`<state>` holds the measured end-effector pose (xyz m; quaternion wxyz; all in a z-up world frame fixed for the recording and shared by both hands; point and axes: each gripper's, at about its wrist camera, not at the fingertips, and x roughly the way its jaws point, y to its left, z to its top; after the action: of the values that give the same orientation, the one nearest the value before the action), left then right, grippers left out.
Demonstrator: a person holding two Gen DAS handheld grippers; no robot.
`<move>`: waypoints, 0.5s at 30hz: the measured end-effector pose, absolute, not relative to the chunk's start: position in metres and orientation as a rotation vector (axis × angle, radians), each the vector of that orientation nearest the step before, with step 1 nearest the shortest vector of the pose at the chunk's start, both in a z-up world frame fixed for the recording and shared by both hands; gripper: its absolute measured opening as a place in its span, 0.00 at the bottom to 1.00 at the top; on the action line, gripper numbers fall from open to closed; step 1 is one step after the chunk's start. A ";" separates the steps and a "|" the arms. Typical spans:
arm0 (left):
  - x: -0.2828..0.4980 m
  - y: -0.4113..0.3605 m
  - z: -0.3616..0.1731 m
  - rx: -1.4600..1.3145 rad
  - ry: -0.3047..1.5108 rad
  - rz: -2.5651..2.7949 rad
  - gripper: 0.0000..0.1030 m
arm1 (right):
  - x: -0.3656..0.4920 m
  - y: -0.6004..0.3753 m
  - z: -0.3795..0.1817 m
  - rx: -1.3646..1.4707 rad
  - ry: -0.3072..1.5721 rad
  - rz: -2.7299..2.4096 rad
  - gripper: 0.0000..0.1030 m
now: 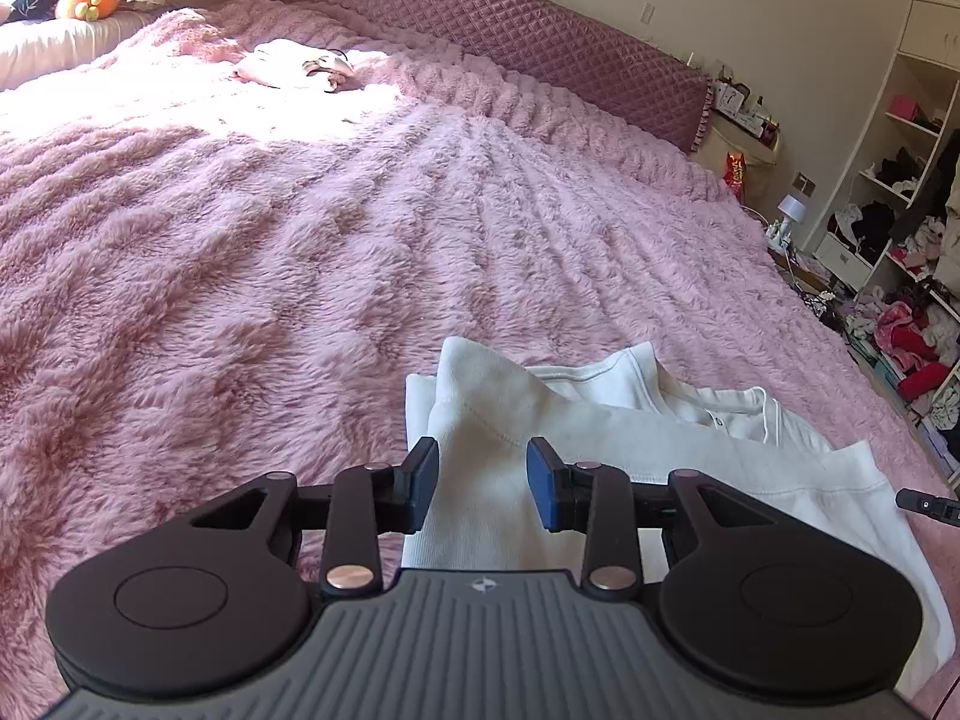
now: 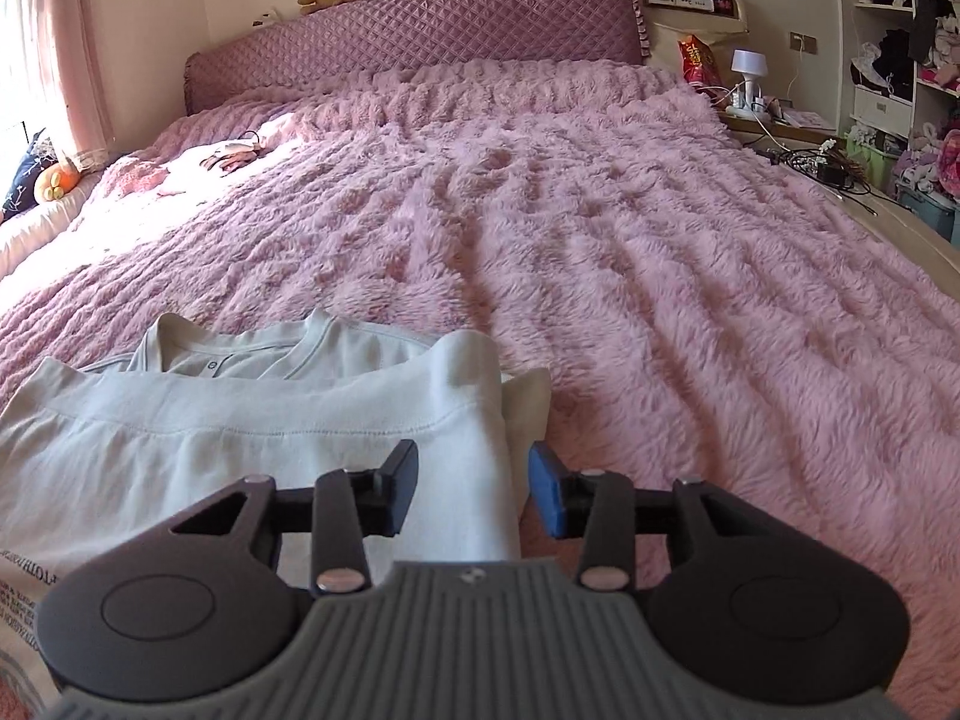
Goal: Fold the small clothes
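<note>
On the near edge of the pink blanket (image 1: 372, 228) lies the white shirt (image 1: 630, 438), partly folded: its lower part is doubled up towards the collar (image 2: 252, 354), and a hem runs crosswise over the body. The shirt's long axis lies side to side, from one gripper to the other. The left gripper (image 1: 482, 485) sits at the shirt's left end, its jaws partly open with cloth seen between them but not pinched; the blue pads stand clear of the fabric on either side. The right gripper (image 2: 472, 495) sits at the opposite end, likewise partly open and holding nothing; the shirt's right edge passes between its jaws, the right pad over bare blanket. Each gripper is thus nearest its own end of the shirt, with the bulk of the cloth lying inward, between the two. The next fold probably turns on this: whichever end is taken must travel inward along the long axis towards the other gripper. A second, pale garment (image 1: 294, 63) lies well apart near the headboard (image 1: 480, 18).
</note>
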<state>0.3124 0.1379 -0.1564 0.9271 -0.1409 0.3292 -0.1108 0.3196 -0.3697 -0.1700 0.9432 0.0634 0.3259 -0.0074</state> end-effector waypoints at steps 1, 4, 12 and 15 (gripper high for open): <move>0.318 0.137 -0.159 -0.298 0.677 -0.226 0.42 | 0.332 -0.368 -0.172 0.121 0.668 -0.026 0.41; 0.333 0.134 -0.166 -0.304 0.698 -0.249 0.43 | 0.358 -0.365 -0.180 0.110 0.679 -0.045 0.41; 0.337 0.129 -0.173 -0.162 0.640 -0.191 0.00 | 0.371 -0.357 -0.184 0.097 0.629 -0.075 0.03; 0.343 0.121 -0.175 -0.113 0.669 -0.177 0.00 | 0.372 -0.353 -0.190 0.069 0.644 -0.107 0.03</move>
<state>0.3434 0.1208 -0.1752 0.9391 -0.0555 0.3278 -0.0867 0.3725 -0.3530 -0.1901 0.9466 0.0341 0.3162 -0.0524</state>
